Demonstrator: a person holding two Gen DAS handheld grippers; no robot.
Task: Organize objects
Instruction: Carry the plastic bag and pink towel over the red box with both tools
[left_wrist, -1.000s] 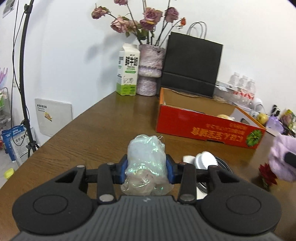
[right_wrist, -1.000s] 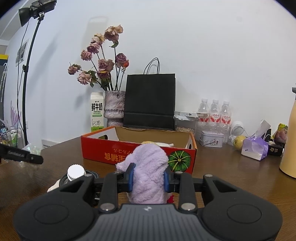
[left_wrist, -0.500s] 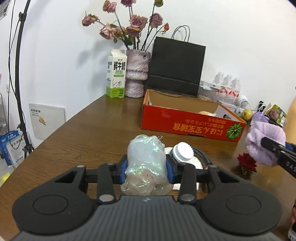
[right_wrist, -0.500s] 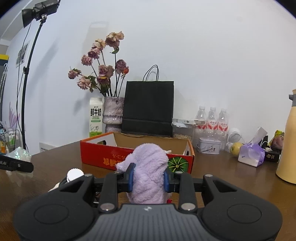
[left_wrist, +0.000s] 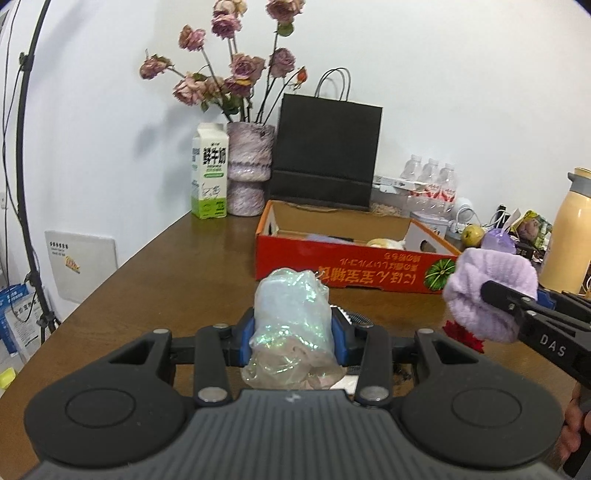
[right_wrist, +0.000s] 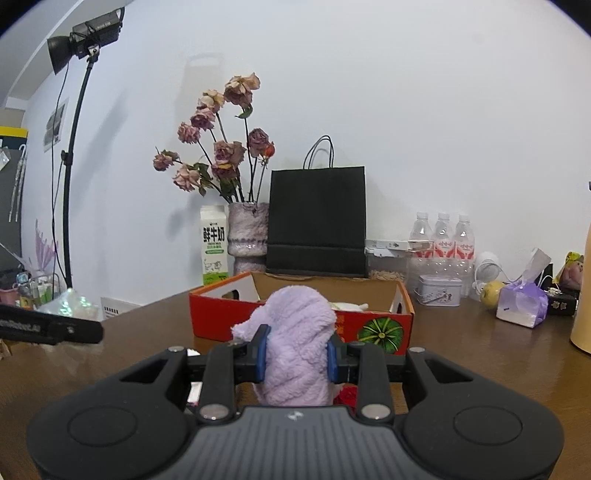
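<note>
My left gripper (left_wrist: 293, 334) is shut on a crumpled iridescent plastic bag (left_wrist: 291, 325), held above the brown table. My right gripper (right_wrist: 297, 354) is shut on a fluffy lilac cloth (right_wrist: 297, 350); the left wrist view shows that cloth (left_wrist: 487, 291) at the right, gripped by black fingers. Beyond both stands an open red cardboard box (left_wrist: 351, 264) (right_wrist: 295, 314) with a pale item and something lilac inside. In the right wrist view the left gripper's finger (right_wrist: 51, 328) and its bag (right_wrist: 70, 302) appear at the left edge.
A milk carton (left_wrist: 208, 177), a vase of dried roses (left_wrist: 249, 173) and a black paper bag (left_wrist: 325, 151) line the back wall. Water bottles (right_wrist: 441, 236), a tin (right_wrist: 437, 290), a yellow fruit (right_wrist: 491, 291) and a yellow flask (left_wrist: 569, 240) crowd the right. A red flower (left_wrist: 463, 334) lies on the table.
The left gripper with the plastic bag has swung right and risen, so the box and the right gripper's cloth sit more centrally. The right gripper has stayed nearly still.
</note>
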